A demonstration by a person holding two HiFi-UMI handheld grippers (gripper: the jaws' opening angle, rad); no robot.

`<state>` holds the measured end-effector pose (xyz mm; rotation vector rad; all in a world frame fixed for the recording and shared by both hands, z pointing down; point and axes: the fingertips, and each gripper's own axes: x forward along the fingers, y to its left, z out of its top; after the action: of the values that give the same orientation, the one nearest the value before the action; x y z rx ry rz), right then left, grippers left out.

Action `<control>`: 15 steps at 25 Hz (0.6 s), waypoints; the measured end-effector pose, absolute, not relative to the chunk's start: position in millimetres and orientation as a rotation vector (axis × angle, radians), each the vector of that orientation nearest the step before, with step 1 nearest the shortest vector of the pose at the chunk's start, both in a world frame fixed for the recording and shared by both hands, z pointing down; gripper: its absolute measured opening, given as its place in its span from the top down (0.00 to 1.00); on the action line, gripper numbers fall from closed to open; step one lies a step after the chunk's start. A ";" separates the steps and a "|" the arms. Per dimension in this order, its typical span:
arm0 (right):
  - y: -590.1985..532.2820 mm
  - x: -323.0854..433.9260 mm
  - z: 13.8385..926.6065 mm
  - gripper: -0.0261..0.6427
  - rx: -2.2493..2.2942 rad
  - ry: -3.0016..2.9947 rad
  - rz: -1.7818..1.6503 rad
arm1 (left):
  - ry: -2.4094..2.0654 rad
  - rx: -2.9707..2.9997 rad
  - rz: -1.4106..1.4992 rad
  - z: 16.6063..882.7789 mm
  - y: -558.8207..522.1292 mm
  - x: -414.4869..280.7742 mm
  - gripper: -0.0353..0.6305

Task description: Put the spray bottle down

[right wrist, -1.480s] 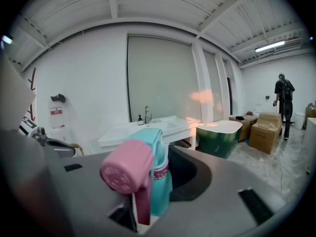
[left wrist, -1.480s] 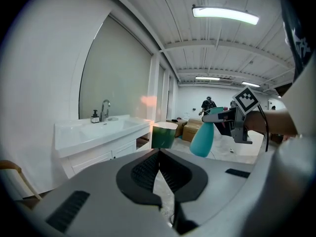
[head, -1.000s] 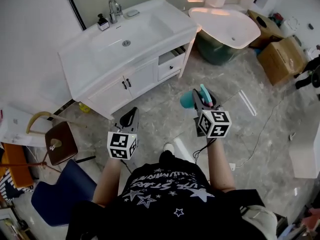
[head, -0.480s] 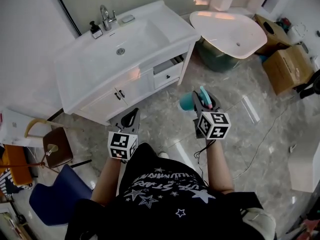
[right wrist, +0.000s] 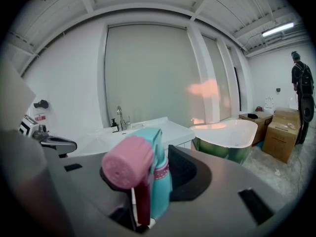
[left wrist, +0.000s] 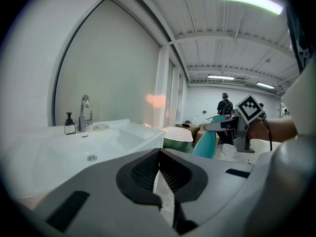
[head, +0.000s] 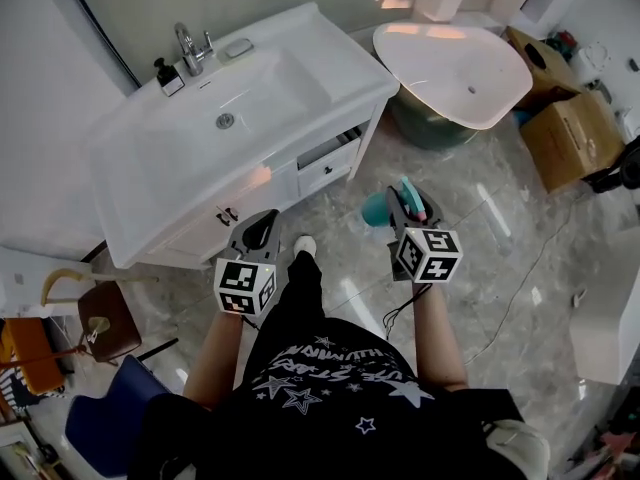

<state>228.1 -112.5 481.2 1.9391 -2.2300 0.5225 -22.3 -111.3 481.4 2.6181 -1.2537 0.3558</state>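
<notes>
We hold the spray bottle (head: 376, 206) clamped in our right gripper (head: 410, 198), not yet put down, with the sink vanity (head: 340, 63) at eleven o'clock and our left gripper (head: 265, 222) closed on nothing.

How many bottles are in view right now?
2. The spray bottle is gripped in the right tongs; a small dark pump bottle stands beside the tap on the sink counter. Others may be hidden.

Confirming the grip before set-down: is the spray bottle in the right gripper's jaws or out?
In: the spray bottle sits clamped by its neck between the pads of the right gripper.
</notes>
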 end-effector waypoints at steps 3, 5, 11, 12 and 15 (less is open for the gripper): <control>-156.8 233.8 479.1 0.72 1.957 -2.217 0.507 | -1.239 2.618 0.344 486.7 -159.8 -14.9 0.92; -186.0 237.7 478.2 0.72 1.959 -2.202 0.508 | -1.222 2.608 0.342 489.9 -189.8 -10.1 0.92; -278.1 249.5 467.9 0.72 1.953 -2.161 0.486 | -1.210 2.603 0.346 491.1 -276.1 -7.7 0.92; -294.6 249.8 465.1 0.72 1.954 -2.158 0.479 | -1.224 2.598 0.346 491.8 -290.7 -10.8 0.92; -338.8 246.6 458.2 0.72 1.944 -2.154 0.454 | -1.249 2.595 0.365 497.3 -327.5 -17.0 0.92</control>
<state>246.6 -338.8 458.2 1.9439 -2.1537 0.4545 -17.0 -327.5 497.3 2.5949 -1.2489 0.3649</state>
